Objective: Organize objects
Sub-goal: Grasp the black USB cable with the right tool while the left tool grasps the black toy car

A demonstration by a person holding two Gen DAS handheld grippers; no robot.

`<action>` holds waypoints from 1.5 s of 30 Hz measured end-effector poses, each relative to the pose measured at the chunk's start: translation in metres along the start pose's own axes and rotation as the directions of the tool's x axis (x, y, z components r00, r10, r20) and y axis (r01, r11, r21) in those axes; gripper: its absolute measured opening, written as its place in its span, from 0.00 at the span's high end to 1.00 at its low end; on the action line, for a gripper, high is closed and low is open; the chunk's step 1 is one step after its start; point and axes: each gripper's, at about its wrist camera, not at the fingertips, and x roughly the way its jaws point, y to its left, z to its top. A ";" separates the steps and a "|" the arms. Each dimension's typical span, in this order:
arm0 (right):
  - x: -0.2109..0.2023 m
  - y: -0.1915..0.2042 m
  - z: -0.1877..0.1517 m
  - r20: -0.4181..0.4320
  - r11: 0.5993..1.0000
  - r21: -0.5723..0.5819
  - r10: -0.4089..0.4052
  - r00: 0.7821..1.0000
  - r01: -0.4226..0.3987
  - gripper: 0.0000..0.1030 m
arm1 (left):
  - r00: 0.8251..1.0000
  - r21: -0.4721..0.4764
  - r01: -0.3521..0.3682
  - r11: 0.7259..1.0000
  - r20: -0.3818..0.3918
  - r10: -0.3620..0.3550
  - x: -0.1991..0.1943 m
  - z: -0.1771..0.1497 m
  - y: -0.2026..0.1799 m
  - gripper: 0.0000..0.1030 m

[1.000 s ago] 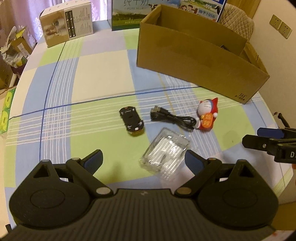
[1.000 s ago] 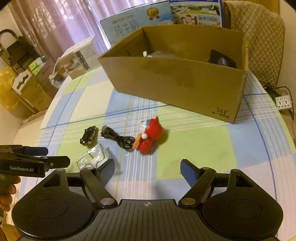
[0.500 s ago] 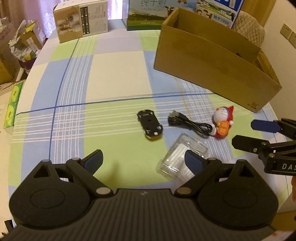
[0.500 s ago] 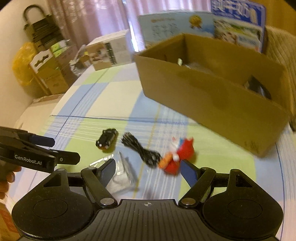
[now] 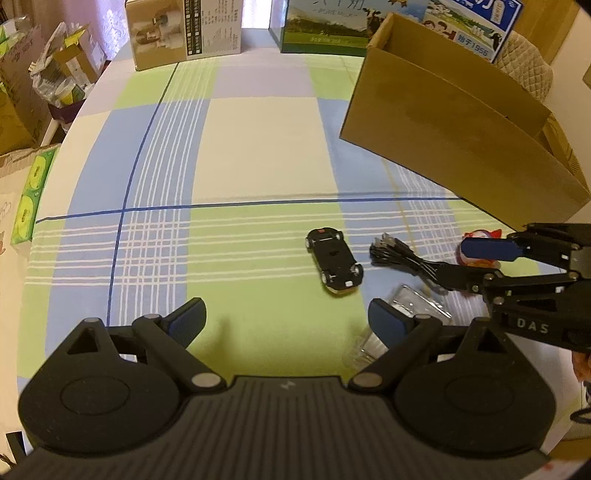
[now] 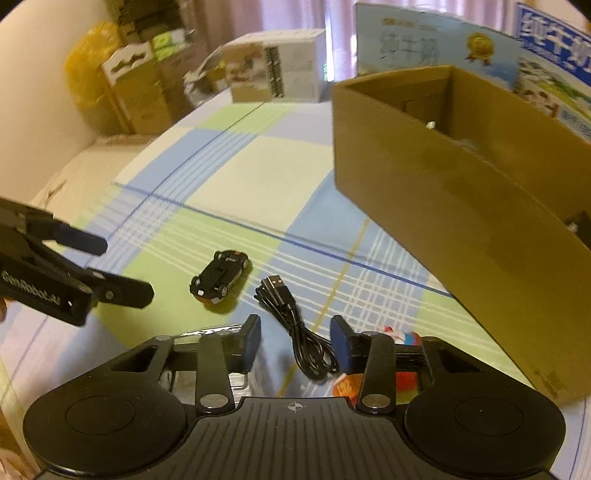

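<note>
Cable: your black USB cable (image 6: 295,332) is lying bundled on the checked cloth, and in your right wrist view its loops sit between the fingers of your right gripper (image 6: 295,343).
Right gripper: the jaws are closing, narrow now, cable between them but the pads aren't pressing on it yet as far as the view shows.
Toy car: the little black car (image 5: 334,266) sits just left of the cable, apart from it.
Clear case: a see-through plastic case (image 5: 417,314) lies near the cable on your side, partly hidden behind your left gripper's finger.
Figure: a red and white cartoon figure (image 6: 400,339) is right beside the cable, mostly covered by your right gripper.
Left gripper: your left gripper (image 5: 286,319) hangs wide over bare green cloth, nothing in it.
Box: the open cardboard box (image 5: 454,136) stands at the far right of the desk (image 5: 258,147), well apart from the small stuff.
Behind: printed cartons (image 5: 184,29) stand along the far edge.
</note>
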 end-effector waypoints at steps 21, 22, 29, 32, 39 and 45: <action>0.052 -0.002 0.012 -0.066 0.996 -0.072 0.048 0.997 -0.053 0.83 | 0.999 -0.022 -0.001 1.000 -0.033 0.000 0.025 0.017 0.006 0.10; 0.052 -0.003 0.012 -0.060 0.997 -0.060 0.038 0.997 -0.042 0.86 | 0.999 -0.021 0.002 1.000 -0.034 -0.003 0.027 0.018 0.005 0.11; 0.048 -0.019 0.012 -0.054 0.998 0.028 -0.052 0.997 0.053 0.87 | 0.999 0.003 0.041 0.999 -0.036 -0.041 0.042 0.025 -0.010 0.14; 0.047 -0.022 0.011 -0.054 0.998 0.044 -0.047 0.997 0.050 0.87 | 0.997 0.007 0.055 0.998 -0.049 -0.055 0.053 0.028 -0.018 0.20; 0.045 -0.023 0.006 -0.049 0.995 0.084 -0.046 0.998 0.050 0.87 | 0.996 0.025 0.048 0.999 -0.072 -0.046 0.071 0.034 -0.027 0.36; 0.044 -0.025 0.006 -0.045 0.994 0.102 -0.037 0.998 0.041 0.87 | 0.997 0.012 0.040 0.999 -0.072 -0.039 0.075 0.034 -0.025 0.62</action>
